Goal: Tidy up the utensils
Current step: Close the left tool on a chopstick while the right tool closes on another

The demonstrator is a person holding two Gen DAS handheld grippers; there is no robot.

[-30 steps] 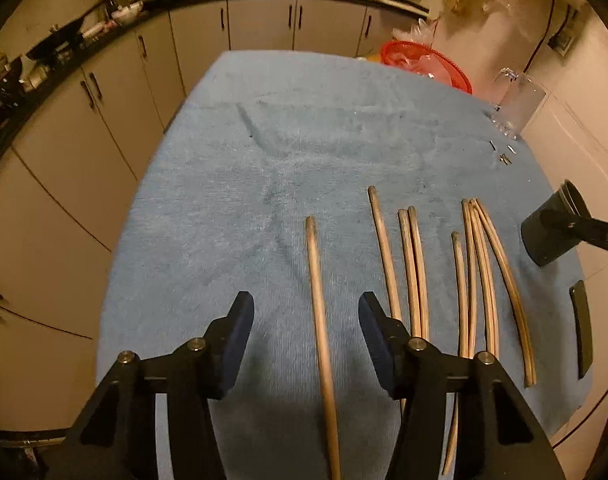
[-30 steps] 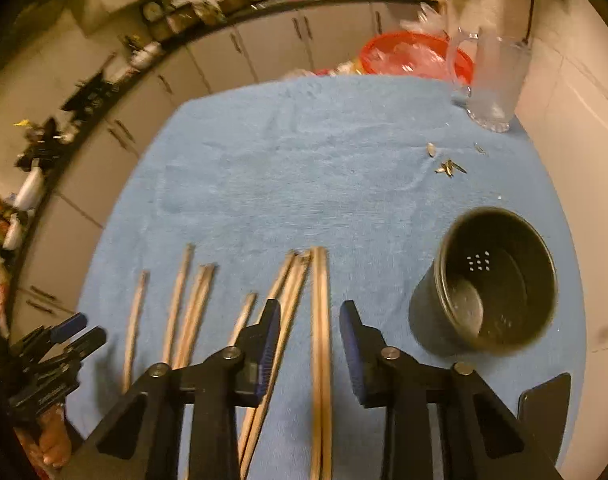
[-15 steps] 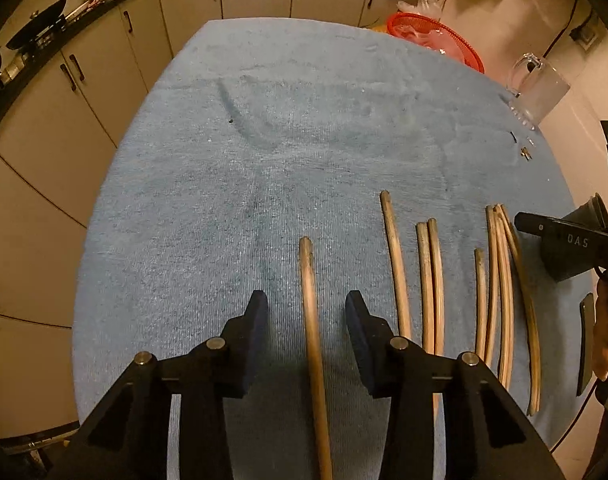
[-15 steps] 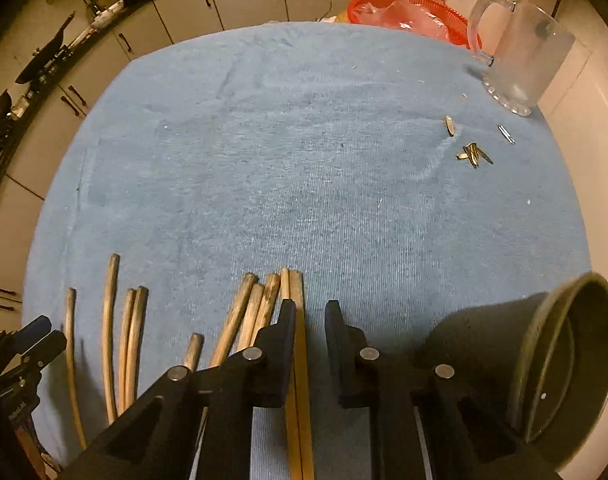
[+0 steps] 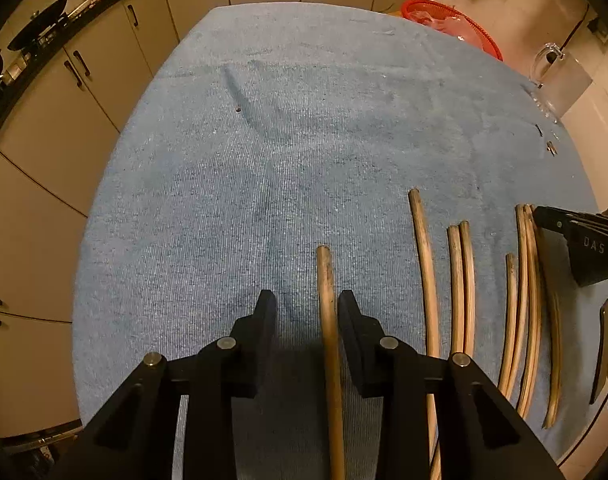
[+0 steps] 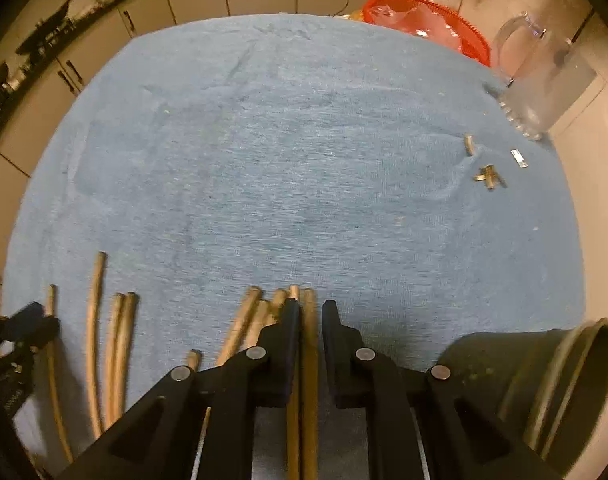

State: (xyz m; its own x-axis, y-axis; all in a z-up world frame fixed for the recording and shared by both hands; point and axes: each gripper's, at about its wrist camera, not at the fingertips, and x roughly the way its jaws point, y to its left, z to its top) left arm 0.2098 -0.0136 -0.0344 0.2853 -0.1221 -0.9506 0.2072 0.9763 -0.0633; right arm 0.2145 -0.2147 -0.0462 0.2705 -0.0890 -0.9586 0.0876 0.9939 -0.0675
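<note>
Several wooden chopsticks lie side by side on the blue towel (image 5: pixel 304 140). My left gripper (image 5: pixel 307 304) is low over the towel, its jaws narrowed around the leftmost chopstick (image 5: pixel 326 296), which touches the right finger, with a gap at the left. My right gripper (image 6: pixel 310 312) has its jaws nearly closed around a chopstick pair (image 6: pixel 309 344) at the right end of the row. The dark perforated utensil holder (image 6: pixel 544 380) stands just right of it. The right gripper also shows in the left wrist view (image 5: pixel 576 236).
A clear glass mug (image 6: pixel 544 76) and a red basket (image 6: pixel 424 20) are at the far right corner. Small wood scraps (image 6: pixel 488 174) lie on the towel near the mug. Kitchen cabinets (image 5: pixel 116 60) stand beyond the table's left and far edges.
Both grippers have come down closer to the towel and their jaws have narrowed around their chopsticks. The left gripper's chopstick has shifted towards its right finger.
</note>
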